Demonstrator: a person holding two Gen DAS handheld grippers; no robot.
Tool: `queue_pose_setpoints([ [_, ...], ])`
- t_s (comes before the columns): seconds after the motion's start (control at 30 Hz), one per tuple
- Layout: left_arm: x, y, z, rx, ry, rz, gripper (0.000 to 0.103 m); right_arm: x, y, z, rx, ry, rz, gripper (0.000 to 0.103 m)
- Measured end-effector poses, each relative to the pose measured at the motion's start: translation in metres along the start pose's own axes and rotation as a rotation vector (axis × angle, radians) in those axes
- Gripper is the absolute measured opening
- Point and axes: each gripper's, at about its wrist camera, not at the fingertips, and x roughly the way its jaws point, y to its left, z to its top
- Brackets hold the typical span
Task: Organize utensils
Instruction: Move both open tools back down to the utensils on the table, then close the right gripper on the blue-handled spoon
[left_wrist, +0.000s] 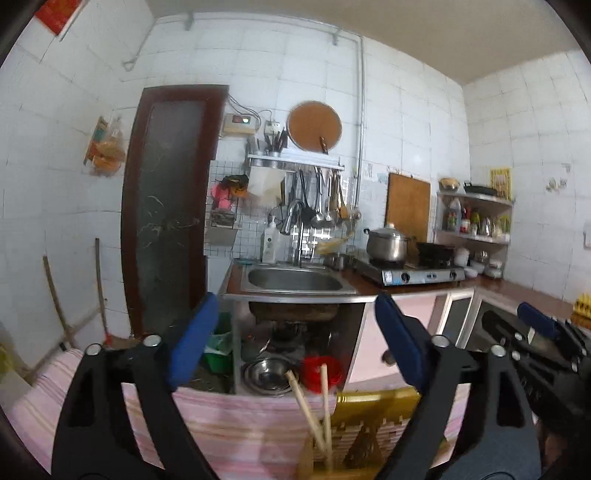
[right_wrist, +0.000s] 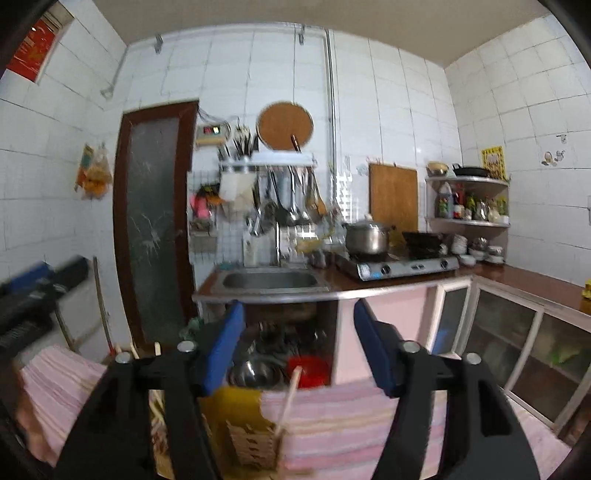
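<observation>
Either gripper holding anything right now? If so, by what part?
Nothing is held. The left gripper and right gripper both have open, empty jaws; the chopsticks stand in the yellow holder below, ungripped.

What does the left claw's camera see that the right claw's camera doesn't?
Only the left wrist view shows two chopsticks standing in the yellow holder, a green bin beside the open cupboard under the sink, and the right claw at its right edge.

Only the right wrist view shows the glass cupboard doors along the right counter, and the left claw, blurred, at its left edge. It shows one chopstick.

Both show the sink, the steel pot on the stove, the red bowl and the pink striped cloth.
</observation>
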Motion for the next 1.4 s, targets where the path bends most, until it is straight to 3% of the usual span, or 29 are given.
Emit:
queue_pose_setpoints([
  [0.1, -0.026, 0.005, 0.001, 0.006, 0.062, 0.005, 0.098, -0.023, -0.013, 0.001, -0.009, 0.043, -0.019, 0.063],
  [0.2, -0.055, 0.01, -0.01, 0.023, 0.099, 0.03, 0.098, -0.049, -0.025, -0.009, 0.0, 0.101, -0.011, 0.066],
  [0.27, -0.065, 0.011, -0.025, 0.034, 0.181, 0.044, 0.098, -0.061, -0.031, -0.022, 0.007, 0.144, -0.004, 0.068],
  [0.63, -0.092, 0.023, -0.142, -0.018, 0.455, 0.041, 0.098, -0.109, -0.052, -0.14, 0.002, 0.45, -0.031, 0.068],
  [0.83, -0.095, 0.025, -0.182, -0.027, 0.52, 0.042, 0.098, -0.126, -0.057, -0.184, 0.009, 0.571, -0.078, 0.068],
  [1.17, -0.097, 0.015, -0.207, -0.019, 0.592, 0.001, 0.098, -0.149, -0.049, -0.225, 0.024, 0.699, -0.132, 0.067],
  [1.27, -0.095, 0.014, -0.214, -0.013, 0.618, 0.0, 0.098, -0.15, -0.043, -0.233, 0.02, 0.737, -0.145, 0.053],
  [1.4, -0.097, 0.011, -0.217, -0.003, 0.621, 0.006, 0.098, -0.153, -0.043, -0.235, 0.084, 0.772, -0.154, 0.05],
])
